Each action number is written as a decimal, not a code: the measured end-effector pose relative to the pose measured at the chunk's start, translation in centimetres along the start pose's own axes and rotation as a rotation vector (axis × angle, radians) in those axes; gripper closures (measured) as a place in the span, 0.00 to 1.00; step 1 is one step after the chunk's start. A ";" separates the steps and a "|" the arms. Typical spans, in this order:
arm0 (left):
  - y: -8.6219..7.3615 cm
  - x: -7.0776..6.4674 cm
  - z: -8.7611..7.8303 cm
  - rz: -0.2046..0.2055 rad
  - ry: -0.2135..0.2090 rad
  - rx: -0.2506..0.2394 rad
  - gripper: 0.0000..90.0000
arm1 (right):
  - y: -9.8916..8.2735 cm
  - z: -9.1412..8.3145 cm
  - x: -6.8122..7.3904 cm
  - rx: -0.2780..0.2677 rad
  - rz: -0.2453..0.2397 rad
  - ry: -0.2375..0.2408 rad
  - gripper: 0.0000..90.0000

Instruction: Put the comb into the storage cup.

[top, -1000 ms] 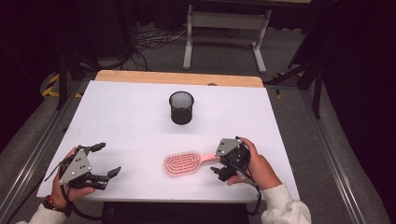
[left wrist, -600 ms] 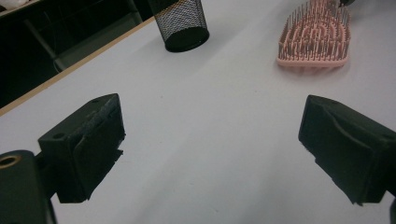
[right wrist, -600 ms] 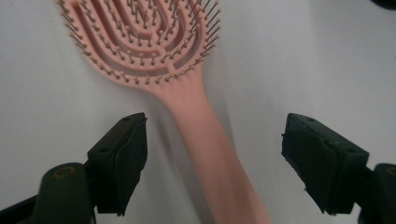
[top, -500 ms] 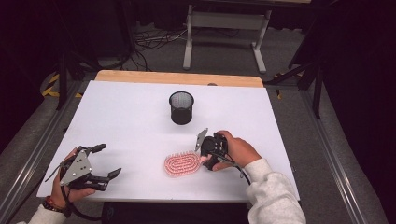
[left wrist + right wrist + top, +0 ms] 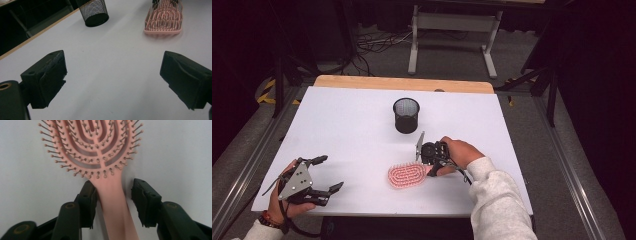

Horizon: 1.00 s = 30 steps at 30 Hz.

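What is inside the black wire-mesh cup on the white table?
The black wire-mesh cup shows nothing rising above its rim; its dark interior hides the bottom, so anything lying low inside cannot be seen.

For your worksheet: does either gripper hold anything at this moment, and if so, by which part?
Nothing is gripped yet. The right gripper straddles the pink hairbrush at its handle, jaws just closing, a gap at one pad. The left gripper is open over bare table.

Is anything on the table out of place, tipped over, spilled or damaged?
Nothing stands out. The black mesh cup stands upright on the white table, and the pink hairbrush lies flat, bristles up, looking whole. The right gripper straddles its handle, jaws just closing.
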State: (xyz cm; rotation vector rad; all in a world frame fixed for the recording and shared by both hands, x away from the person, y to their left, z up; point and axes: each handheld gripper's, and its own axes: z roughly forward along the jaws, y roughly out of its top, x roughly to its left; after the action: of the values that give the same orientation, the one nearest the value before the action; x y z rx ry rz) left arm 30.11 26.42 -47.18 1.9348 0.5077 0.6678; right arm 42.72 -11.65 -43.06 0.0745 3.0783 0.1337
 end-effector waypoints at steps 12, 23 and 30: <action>-0.1 0.0 0.0 0.000 -0.007 0.002 0.09 | -0.1 -0.1 1.0 -0.016 -0.096 -0.015 0.78; -0.1 0.1 0.0 -0.011 -0.002 -0.008 0.09 | -1.4 -0.4 2.2 -0.182 -0.096 -0.090 0.78; -0.1 0.2 -0.1 -0.012 0.002 -0.005 0.09 | -2.0 0.0 2.5 -0.270 -0.063 -0.115 0.78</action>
State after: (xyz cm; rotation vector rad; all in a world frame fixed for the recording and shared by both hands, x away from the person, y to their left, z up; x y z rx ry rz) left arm 30.16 26.66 -47.18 1.9249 0.5174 0.6625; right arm 40.15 -13.53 -43.36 -0.0271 2.9124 0.5192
